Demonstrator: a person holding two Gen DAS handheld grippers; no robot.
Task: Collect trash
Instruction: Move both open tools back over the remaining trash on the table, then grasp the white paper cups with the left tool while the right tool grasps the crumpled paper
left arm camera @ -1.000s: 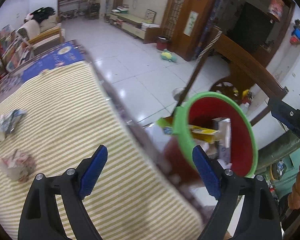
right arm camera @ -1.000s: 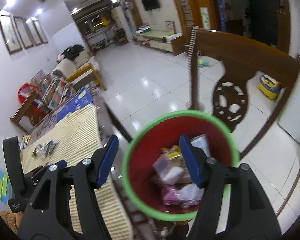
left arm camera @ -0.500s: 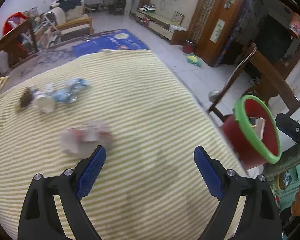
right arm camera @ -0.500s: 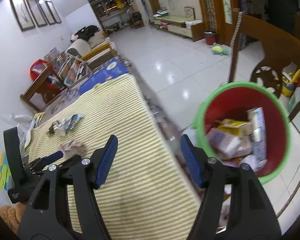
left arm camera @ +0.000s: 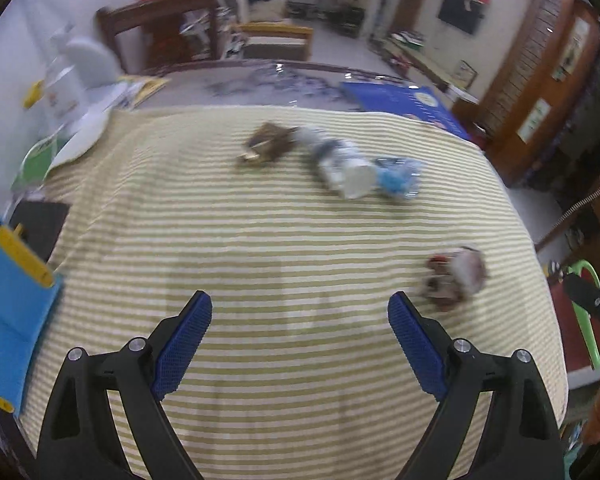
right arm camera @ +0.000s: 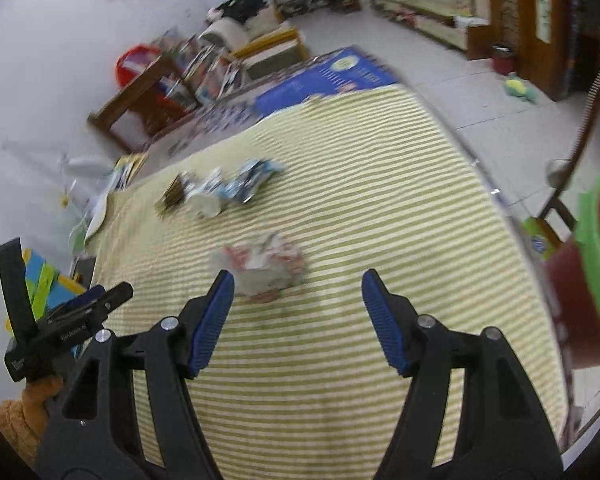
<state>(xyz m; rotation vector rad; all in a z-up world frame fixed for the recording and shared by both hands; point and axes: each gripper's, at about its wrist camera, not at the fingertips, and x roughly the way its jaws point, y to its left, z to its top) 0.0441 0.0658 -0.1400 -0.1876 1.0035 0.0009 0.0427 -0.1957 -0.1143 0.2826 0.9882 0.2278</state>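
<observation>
I am holding my left tongs [left arm camera: 300, 344] spread wide over the striped cloth [left arm camera: 284, 248] on the desk, with nothing between the blue pads [left arm camera: 184, 344]. My right tongs [right arm camera: 296, 320] are gaping just as wide and are likewise gripping nothing. Just beyond my right tongs, close to the left pad, a crumpled red-and-white wrapper [right arm camera: 260, 268] is lying on the cloth; in the left view the same wrapper [left arm camera: 456, 276] is sitting just past the right pad, near the desk's right edge. Farther out, toward the far end of the cloth, a small cluster is lying together: a brown scrap [left arm camera: 268, 146], a tipped white cup [left arm camera: 342, 168] beside it, and a blue crumpled packet [left arm camera: 398, 178] touching the cup. All of it is blurring, so I cannot tell finer detail. Off the desk's right side, the red bin with a green rim [right arm camera: 596, 248] is standing well apart from the trash.
</observation>
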